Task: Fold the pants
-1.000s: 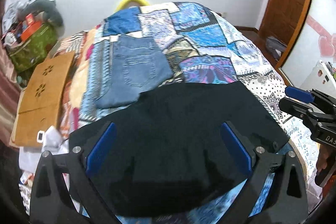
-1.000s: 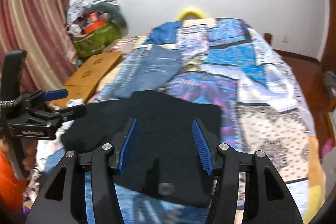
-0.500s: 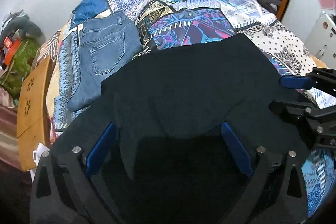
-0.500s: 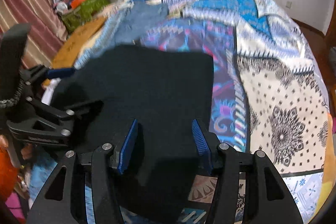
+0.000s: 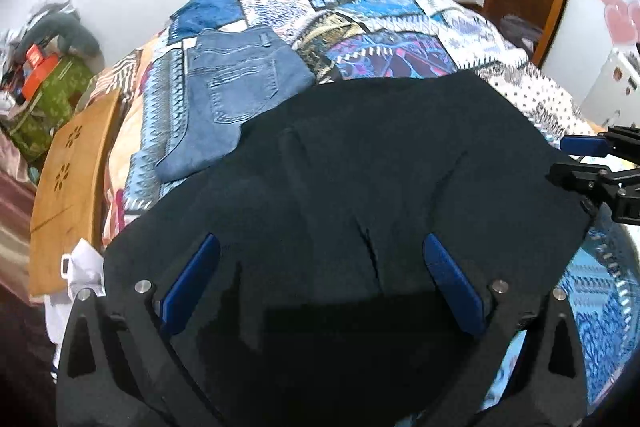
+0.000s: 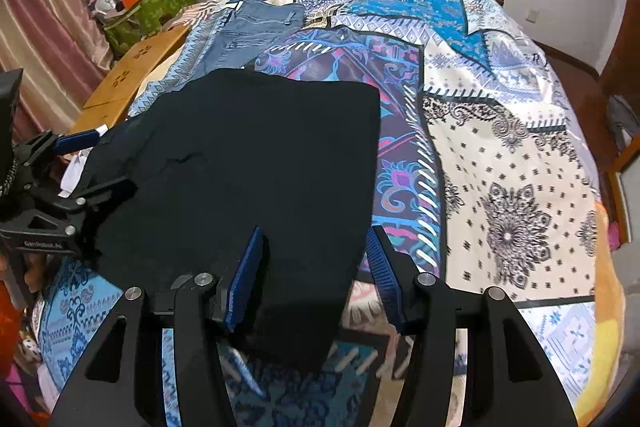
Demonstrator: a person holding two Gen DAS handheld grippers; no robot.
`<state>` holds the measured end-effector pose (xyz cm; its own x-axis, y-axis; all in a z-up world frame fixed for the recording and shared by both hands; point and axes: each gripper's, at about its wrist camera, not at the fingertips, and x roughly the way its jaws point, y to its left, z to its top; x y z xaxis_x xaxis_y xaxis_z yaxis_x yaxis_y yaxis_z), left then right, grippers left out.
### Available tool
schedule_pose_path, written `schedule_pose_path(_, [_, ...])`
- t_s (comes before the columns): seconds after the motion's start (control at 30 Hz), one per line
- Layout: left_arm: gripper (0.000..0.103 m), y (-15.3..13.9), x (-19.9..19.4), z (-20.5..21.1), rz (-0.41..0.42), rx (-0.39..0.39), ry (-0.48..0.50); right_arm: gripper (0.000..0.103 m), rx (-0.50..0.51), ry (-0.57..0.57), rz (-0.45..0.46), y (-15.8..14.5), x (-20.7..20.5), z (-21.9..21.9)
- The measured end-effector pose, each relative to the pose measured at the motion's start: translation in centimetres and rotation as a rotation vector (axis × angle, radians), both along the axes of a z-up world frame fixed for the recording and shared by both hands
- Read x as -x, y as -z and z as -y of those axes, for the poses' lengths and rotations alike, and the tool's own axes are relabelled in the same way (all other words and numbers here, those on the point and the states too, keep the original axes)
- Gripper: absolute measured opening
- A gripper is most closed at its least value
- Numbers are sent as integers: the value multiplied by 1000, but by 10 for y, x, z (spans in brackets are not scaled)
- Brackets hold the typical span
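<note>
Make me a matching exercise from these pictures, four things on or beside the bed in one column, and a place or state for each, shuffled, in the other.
1. black pants
2. folded blue jeans
3. wooden board with flower cutouts
4. green patterned bag

A. beside the bed's edge
B. by the curtain, holding clutter
C. spread under both grippers
D. on the bedspread beyond the black garment

Pairs: 1-C, 2-D, 3-A, 4-B

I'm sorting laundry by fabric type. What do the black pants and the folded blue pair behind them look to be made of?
The black pants: a matte, soft cloth, perhaps knit or cotton; it shows soft creases, no shine and no visible weave, so this is uncertain. The blue pair: denim, judging by faded blue colour, pale topstitching and a stitched patch pocket.
</note>
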<state>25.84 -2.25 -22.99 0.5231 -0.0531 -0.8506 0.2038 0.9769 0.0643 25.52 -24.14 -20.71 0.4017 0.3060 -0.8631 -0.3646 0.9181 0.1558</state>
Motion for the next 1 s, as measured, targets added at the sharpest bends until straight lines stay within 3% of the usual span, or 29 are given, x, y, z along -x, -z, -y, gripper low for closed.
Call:
schedule_pose_path(0.23, [103, -22, 21, -41, 55, 10, -123, 50, -26, -12, 73, -33, 8, -15])
schedule_pose_path(0.37, [103, -34, 35, -78, 62, 87, -218, 50, -52, -47, 129, -54, 14, -37])
schedule_pose_path(0.5, [103, -34, 50, -118, 51, 150, -329, 61, -72, -87, 175, -64, 19, -60])
schedule_pose_path(0.67, [103, -17, 69, -156, -8, 185, -462, 61, -55, -139, 154, -49, 20, -90])
schedule_pose_path(0.83, [103, 7, 87, -180, -90, 245, -536, 61, -6, -180, 91, -21, 20, -113])
schedule_pose_path(1.0, [103, 28, 98, -196, -182, 377, -574, 63, 46, -205, 27, 3, 21, -120])
